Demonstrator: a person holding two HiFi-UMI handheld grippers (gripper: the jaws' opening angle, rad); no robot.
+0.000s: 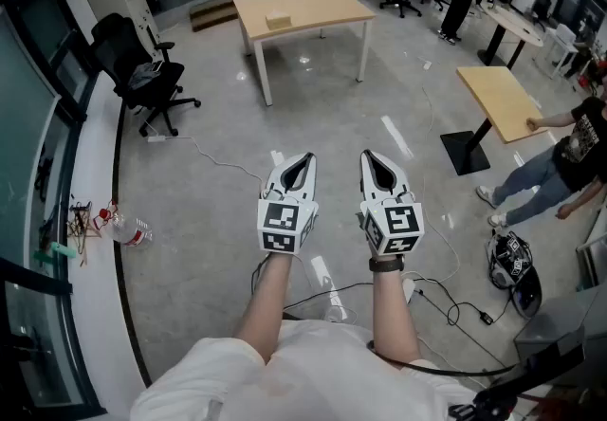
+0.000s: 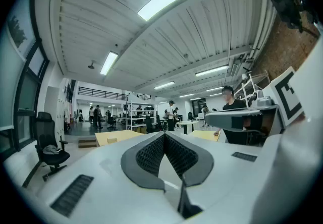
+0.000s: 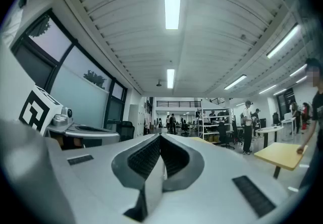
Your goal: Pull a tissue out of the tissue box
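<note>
A small tan tissue box (image 1: 278, 20) sits on a light wooden table (image 1: 313, 2) far ahead across the floor. It also shows as a small box (image 2: 111, 140) on that table (image 2: 126, 137) in the left gripper view. My left gripper (image 1: 305, 159) and right gripper (image 1: 366, 155) are held level side by side over bare floor, well short of the table. The left gripper (image 2: 164, 134) has its jaws shut tip to tip with nothing between them. The right gripper (image 3: 160, 136) is shut and empty too.
A black office chair (image 1: 142, 68) stands at the left by the window wall. A second wooden table (image 1: 501, 99) and a person (image 1: 569, 158) are at the right. Cables (image 1: 441, 301) and a dark bag (image 1: 514, 267) lie on the floor near my feet.
</note>
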